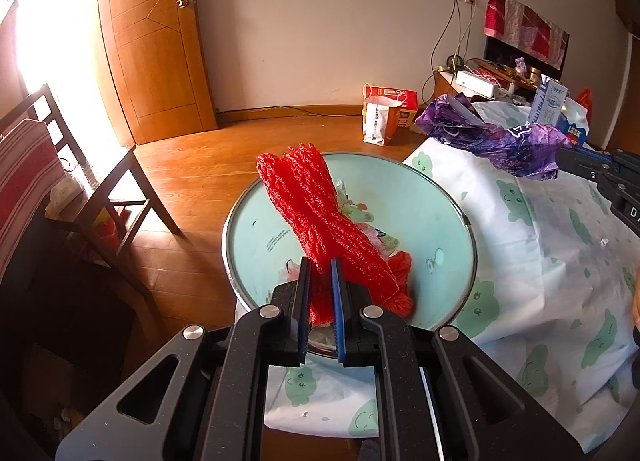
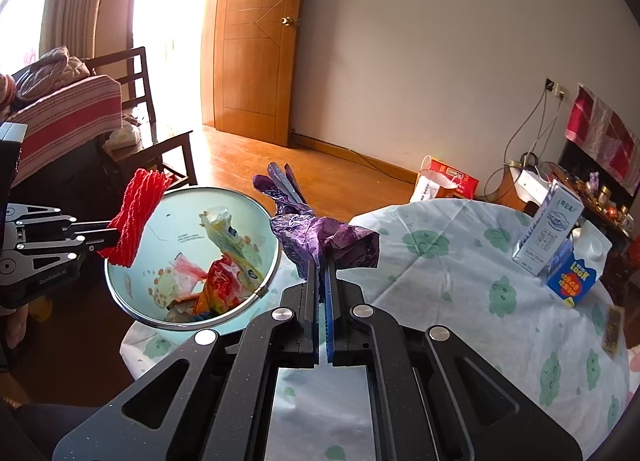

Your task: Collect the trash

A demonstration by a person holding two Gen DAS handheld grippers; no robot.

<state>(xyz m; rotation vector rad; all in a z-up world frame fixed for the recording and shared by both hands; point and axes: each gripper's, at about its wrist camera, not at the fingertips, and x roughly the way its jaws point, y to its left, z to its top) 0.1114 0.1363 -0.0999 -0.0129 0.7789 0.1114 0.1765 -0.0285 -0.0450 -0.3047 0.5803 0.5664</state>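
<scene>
My left gripper (image 1: 321, 267) is shut on a red foam net sleeve (image 1: 316, 217) and holds it over the open mouth of the pale green trash bin (image 1: 424, 197). The sleeve also shows in the right wrist view (image 2: 136, 217), at the bin's (image 2: 132, 281) left rim. My right gripper (image 2: 322, 261) is shut on a crumpled purple wrapper (image 2: 316, 237), held above the table edge just right of the bin. The wrapper shows in the left wrist view (image 1: 500, 137). Wrappers and plastic scraps (image 2: 216, 277) lie inside the bin.
A table with a white cloth with green prints (image 2: 460, 281) carries a milk carton (image 2: 548, 233), a blue box (image 2: 572, 277) and a small packet (image 2: 612, 327). A dark wooden chair (image 1: 100, 189) stands left of the bin. Paper bags (image 1: 384, 117) sit on the floor by the wall.
</scene>
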